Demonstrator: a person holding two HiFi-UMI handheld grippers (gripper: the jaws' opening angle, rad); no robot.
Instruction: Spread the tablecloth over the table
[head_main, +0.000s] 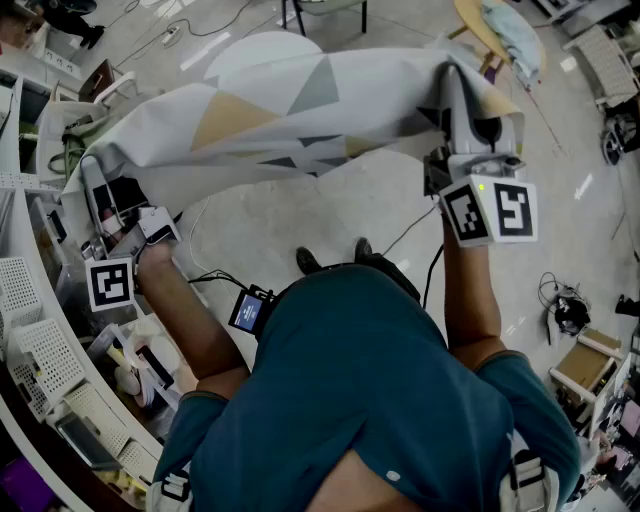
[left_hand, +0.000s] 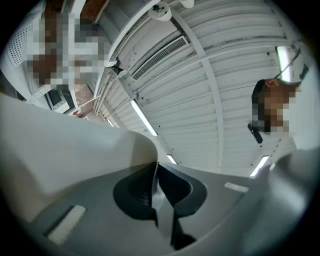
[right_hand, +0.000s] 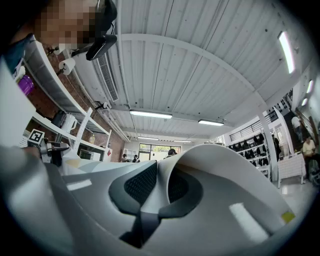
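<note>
- My left claw (left_hand: 156, 175), tilted upward, is clamped on the white triangle-patterned tablecloth (head_main: 300, 100).
- My right claw (right_hand: 159, 177) pinches it too; both forearms (head_main: 185, 310) reach forward, spread apart.

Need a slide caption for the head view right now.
Left gripper and right gripper each clamp an edge of the patterned tablecloth, holding it raised and stretched between them.

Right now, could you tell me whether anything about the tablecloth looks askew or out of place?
Nothing looks damaged. The tablecloth is not yet flat on the white table: it hangs folded between the left gripper and right gripper, each shut on it.
</note>
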